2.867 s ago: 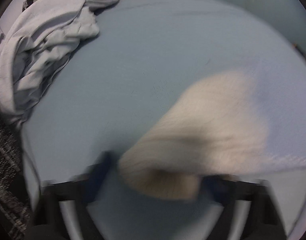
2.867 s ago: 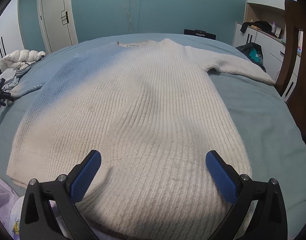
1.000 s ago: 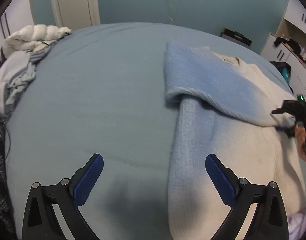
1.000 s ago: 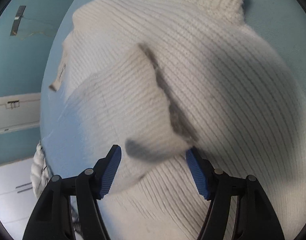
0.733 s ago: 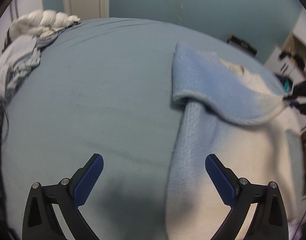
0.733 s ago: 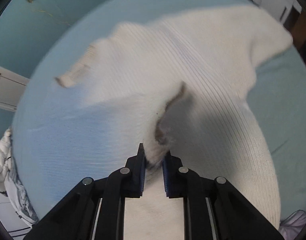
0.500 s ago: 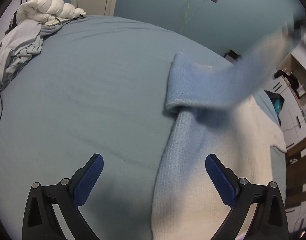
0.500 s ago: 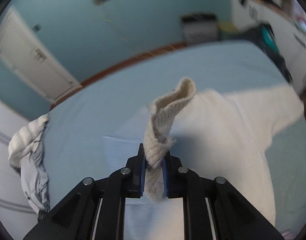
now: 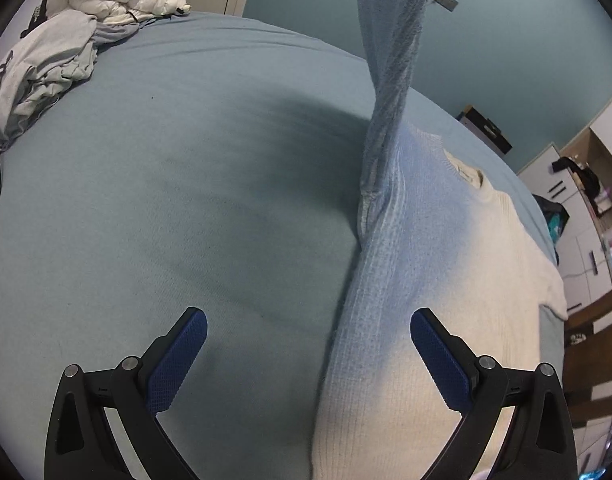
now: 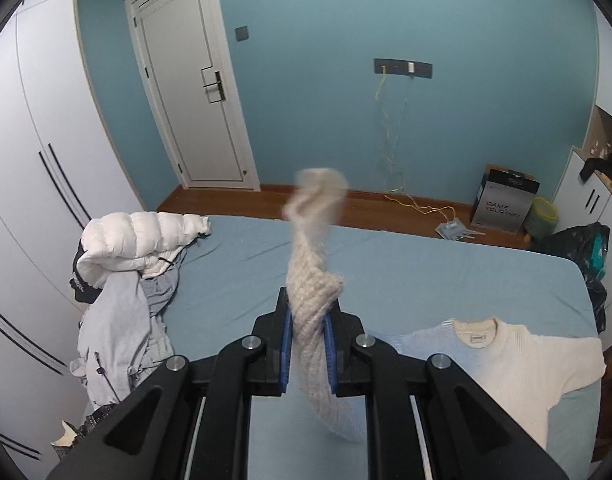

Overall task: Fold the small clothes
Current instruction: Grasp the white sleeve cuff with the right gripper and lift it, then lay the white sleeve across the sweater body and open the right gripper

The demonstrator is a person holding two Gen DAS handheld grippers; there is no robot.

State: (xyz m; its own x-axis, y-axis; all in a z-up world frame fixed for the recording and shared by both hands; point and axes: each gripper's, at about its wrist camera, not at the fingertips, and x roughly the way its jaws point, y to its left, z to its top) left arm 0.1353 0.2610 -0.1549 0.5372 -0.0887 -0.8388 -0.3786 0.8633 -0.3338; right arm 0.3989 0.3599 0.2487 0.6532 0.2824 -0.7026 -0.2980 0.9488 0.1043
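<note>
A cream and pale blue knit sweater [image 9: 446,280] lies flat on the blue bed [image 9: 185,160]; it also shows in the right wrist view [image 10: 518,364]. Its left sleeve [image 9: 390,80] is pulled straight up and twisted, rising out of the top of the left wrist view. My right gripper [image 10: 308,344] is shut on the sleeve's cuff end [image 10: 312,280] and holds it high above the bed. My left gripper [image 9: 306,348] is open and empty, low over the sweater's left edge.
A pile of grey clothes [image 10: 121,320] and a white puffer jacket [image 10: 137,240] lie at the bed's far left corner, also in the left wrist view [image 9: 45,60]. A wooden chair [image 9: 594,340] stands at the right. Wardrobes, a door and a box line the walls.
My right gripper shut on the sleeve's cuff and lifted it high off the sweater, so the sleeve now hangs stretched and twisted. My left gripper stayed open and tilted slightly.
</note>
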